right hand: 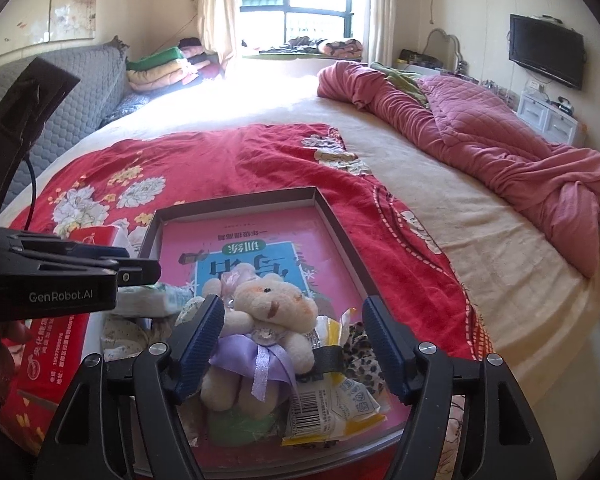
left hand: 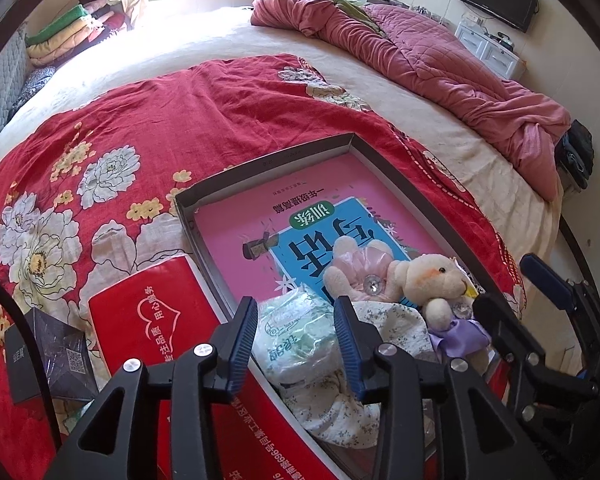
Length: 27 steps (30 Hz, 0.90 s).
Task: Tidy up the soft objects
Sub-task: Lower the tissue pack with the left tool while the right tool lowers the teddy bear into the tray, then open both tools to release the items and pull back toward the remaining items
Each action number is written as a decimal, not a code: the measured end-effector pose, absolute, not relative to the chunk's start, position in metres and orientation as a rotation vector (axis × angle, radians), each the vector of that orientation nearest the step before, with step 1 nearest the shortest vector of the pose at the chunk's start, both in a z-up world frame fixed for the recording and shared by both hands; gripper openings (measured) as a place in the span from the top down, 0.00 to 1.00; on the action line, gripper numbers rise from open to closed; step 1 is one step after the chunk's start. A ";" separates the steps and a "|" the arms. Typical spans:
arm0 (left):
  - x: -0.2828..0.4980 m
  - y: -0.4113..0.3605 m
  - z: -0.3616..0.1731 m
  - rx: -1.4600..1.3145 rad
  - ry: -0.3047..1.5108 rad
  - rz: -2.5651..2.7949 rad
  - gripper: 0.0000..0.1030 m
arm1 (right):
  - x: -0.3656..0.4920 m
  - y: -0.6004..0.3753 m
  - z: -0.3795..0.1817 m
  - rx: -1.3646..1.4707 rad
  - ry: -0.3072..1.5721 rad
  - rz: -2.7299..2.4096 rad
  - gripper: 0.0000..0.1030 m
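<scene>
The left hand-held gripper (left hand: 296,344) has its blue-padded jaws partly apart, one on each side of a small clear plastic pack of white tissues (left hand: 296,334), and the pads do not seem to press it. The right hand-held gripper (right hand: 294,344) has its jaws wide apart around a small cream plush bear with a purple satin bow (right hand: 266,320), and there is a gap on the right side, so it is not squeezing the bear. Both soft things lie at the near end of a shallow grey cardboard box lid (left hand: 268,162). The far half of the lid is bare pink book cover (left hand: 260,216), with lots of room. The left view alone shows a second cream plush bear in a pink dress (left hand: 360,270), a white cloth with tiny flowers (left hand: 336,408), and a small black box (left hand: 50,354) beside a flat red box with white writing (left hand: 148,312) just outside the lid's left wall. The right view alone shows a yellow and white snack wrapper (right hand: 332,408) and a spotted leopard-print cloth (right hand: 362,354). All of it rests on a red flowered blanket (left hand: 148,120) on a big cream bed (right hand: 440,184), with a rumpled pink quilt (right hand: 500,152) far off, a bright window (right hand: 296,8) and a black wall television (right hand: 546,50).
</scene>
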<state>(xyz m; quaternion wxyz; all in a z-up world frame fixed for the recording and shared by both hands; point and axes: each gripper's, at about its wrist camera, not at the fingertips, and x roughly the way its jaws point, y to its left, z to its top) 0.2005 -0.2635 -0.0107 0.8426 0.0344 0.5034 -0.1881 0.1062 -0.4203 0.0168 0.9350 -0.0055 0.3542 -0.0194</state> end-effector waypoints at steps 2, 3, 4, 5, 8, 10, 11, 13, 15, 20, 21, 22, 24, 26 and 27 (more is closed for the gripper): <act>0.197 -0.262 -0.008 0.081 1.050 -0.390 0.58 | 0.104 -0.425 0.023 0.009 0.704 -0.062 0.29; 0.194 -0.261 -0.005 0.075 1.036 -0.388 0.57 | 0.103 -0.427 0.026 0.024 0.697 -0.067 0.29; 0.192 -0.260 -0.004 0.072 1.029 -0.394 0.54 | 0.102 -0.430 0.028 0.040 0.689 -0.072 0.28; 0.191 -0.259 -0.002 0.073 1.027 -0.397 0.50 | 0.101 -0.432 0.029 0.053 0.684 -0.077 0.28; 0.186 -0.255 0.002 0.066 1.019 -0.401 0.47 | 0.099 -0.433 0.032 0.052 0.688 -0.097 0.28; 0.183 -0.252 0.006 0.056 1.008 -0.396 0.44 | 0.097 -0.432 0.035 0.037 0.680 -0.104 0.28; 0.182 -0.250 0.009 0.055 1.000 -0.394 0.43 | 0.097 -0.431 0.036 0.032 0.679 -0.111 0.28; 0.179 -0.248 0.014 0.062 0.990 -0.390 0.40 | 0.096 -0.431 0.040 0.035 0.669 -0.115 0.28; 0.175 -0.245 0.020 0.067 0.975 -0.388 0.36 | 0.094 -0.430 0.043 0.042 0.660 -0.114 0.28; 0.166 -0.232 0.031 0.037 0.946 -0.386 0.29 | 0.090 -0.425 0.053 0.020 0.641 -0.112 0.28; 0.164 -0.230 0.034 0.036 0.938 -0.385 0.28 | 0.088 -0.423 0.056 0.018 0.631 -0.112 0.28; 0.161 -0.227 0.037 0.037 0.929 -0.380 0.24 | 0.087 -0.422 0.058 0.018 0.624 -0.111 0.28; 0.156 -0.221 0.042 0.030 0.913 -0.370 0.22 | 0.085 -0.419 0.062 0.019 0.621 -0.110 0.28; 0.152 -0.214 0.049 0.024 0.897 -0.365 0.21 | 0.083 -0.415 0.067 0.011 0.614 -0.101 0.28; 0.150 -0.211 0.052 0.026 0.888 -0.358 0.21 | 0.081 -0.412 0.069 0.003 0.607 -0.102 0.28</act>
